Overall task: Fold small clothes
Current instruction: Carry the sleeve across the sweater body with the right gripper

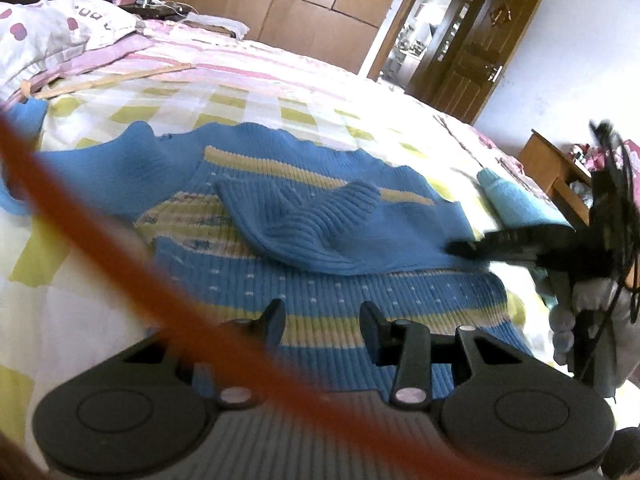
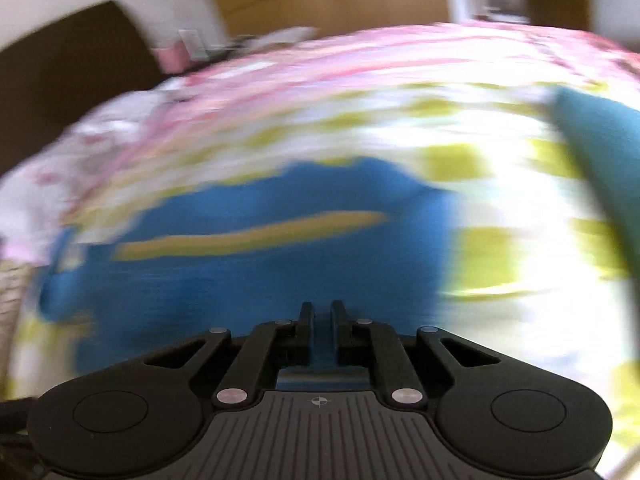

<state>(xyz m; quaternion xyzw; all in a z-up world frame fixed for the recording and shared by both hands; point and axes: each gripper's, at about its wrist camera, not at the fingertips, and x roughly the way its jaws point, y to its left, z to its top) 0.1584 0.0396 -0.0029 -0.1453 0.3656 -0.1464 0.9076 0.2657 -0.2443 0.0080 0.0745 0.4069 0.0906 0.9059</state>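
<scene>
Blue ribbed knit sweater with yellow stripes (image 1: pixel 320 248) flat on checked bedspread (image 1: pixel 240 96), long axis across frame. Left claw (image 1: pixel 322 320) parted, empty, over hem. Right claw (image 2: pixel 319 320) nearly shut on sweater's lower-right sleeve edge; blur, grip uncertain.

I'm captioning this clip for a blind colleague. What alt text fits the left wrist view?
A small blue knit sweater with yellow stripes lies on a checked bedspread, one sleeve folded across its chest. The open left gripper hovers over its hem, and the right gripper reaches in from the right edge. A blurred orange cord crosses the foreground.
</scene>
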